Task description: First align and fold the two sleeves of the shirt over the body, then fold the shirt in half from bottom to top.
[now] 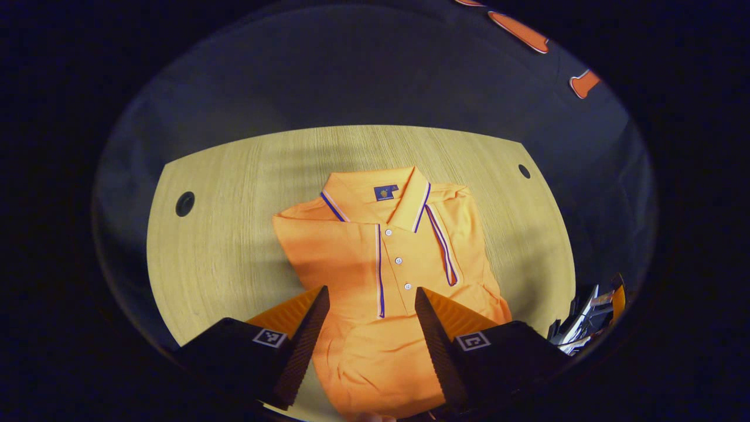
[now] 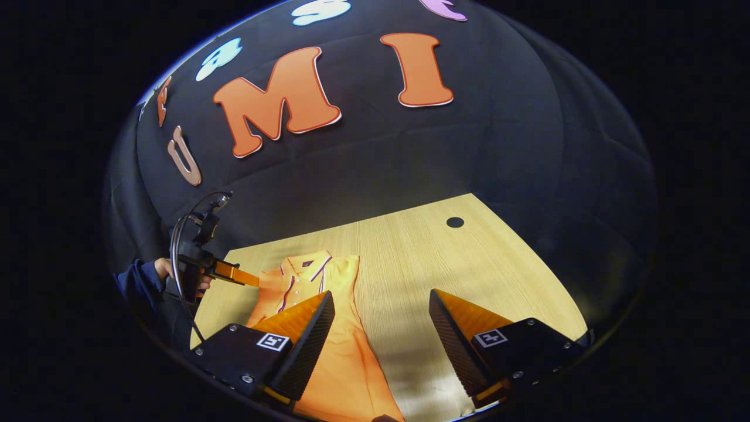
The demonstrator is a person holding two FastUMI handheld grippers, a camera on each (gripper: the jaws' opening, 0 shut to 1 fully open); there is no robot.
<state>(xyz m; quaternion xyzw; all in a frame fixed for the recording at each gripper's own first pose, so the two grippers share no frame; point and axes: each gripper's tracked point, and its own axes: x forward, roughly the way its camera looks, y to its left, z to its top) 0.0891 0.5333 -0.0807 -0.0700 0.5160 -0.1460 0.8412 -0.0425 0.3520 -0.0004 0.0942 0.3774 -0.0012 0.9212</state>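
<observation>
A: Shirt status?
B: Orange shirt [image 1: 381, 275] flat on the wooden table [image 1: 222, 246], collar at 12 o'clock, both sleeves folded over the body.
A: Left gripper?
B: Left gripper [image 1: 370, 305] above the shirt's lower half, jaws wide apart, holding nothing.
A: Right?
B: Right gripper [image 2: 381, 313] also spread wide and empty, shirt at its 9 o'clock.
</observation>
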